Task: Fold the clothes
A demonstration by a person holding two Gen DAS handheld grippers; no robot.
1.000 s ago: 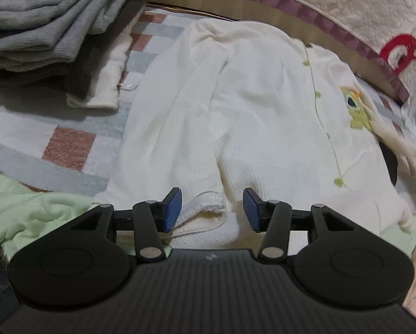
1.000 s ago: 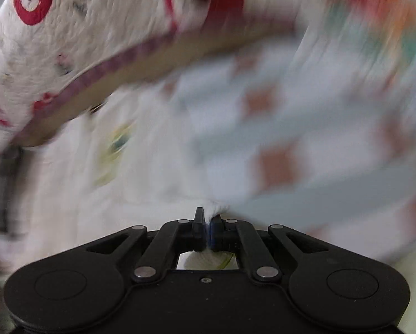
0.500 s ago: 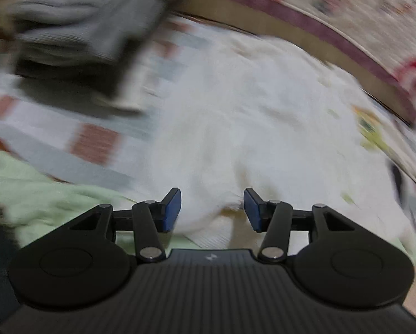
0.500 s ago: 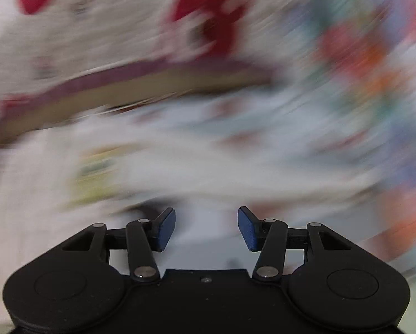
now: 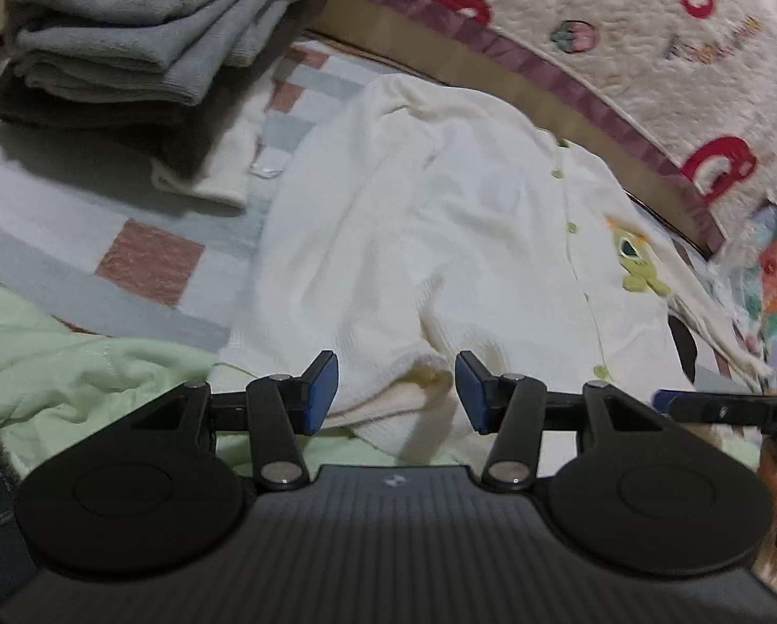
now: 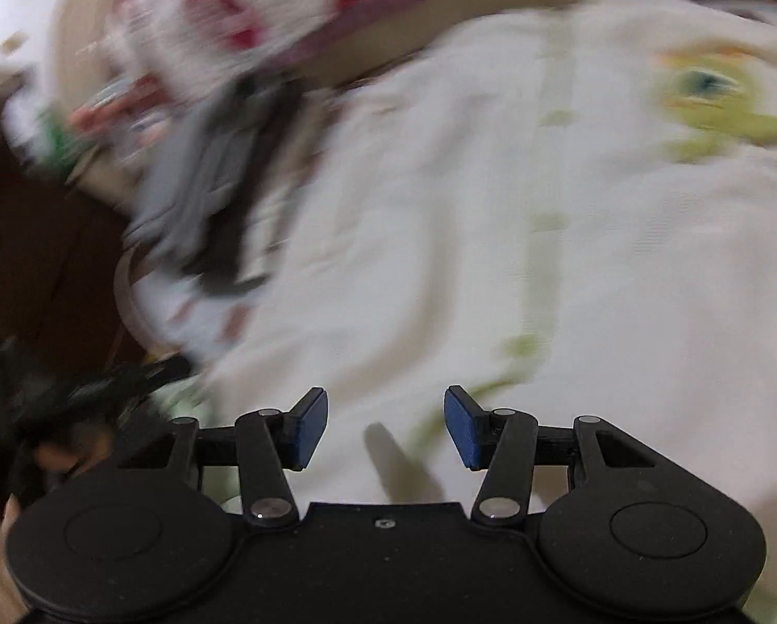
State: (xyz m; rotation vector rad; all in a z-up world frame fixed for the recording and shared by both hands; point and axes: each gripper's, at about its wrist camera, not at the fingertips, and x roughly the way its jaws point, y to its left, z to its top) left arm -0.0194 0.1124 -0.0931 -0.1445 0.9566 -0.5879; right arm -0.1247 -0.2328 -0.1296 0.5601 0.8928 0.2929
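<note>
Checkered bedding [image 5: 149, 265] under cream cardigan [image 5: 419, 239], grey folded stack [image 5: 128, 26] beside; left claw [image 5: 396, 390] and right claw [image 6: 386, 426] both agape, empty.

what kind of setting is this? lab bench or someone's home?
Most likely a home, on a bed or floor mat. A cream baby cardigan lies on a checked blanket, beside a stack of folded grey clothes and a quilt with red bear prints. No bench in view.

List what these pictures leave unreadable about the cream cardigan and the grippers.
- Cream cardigan: right sleeve runs off the left wrist view's edge.
- Its near hem: hidden behind the left gripper, jaws open.
- Right wrist view: motion blur smears the cardigan's buttons; the right gripper is sharp and open.
- Grey folded stack: item count unclear.
</note>
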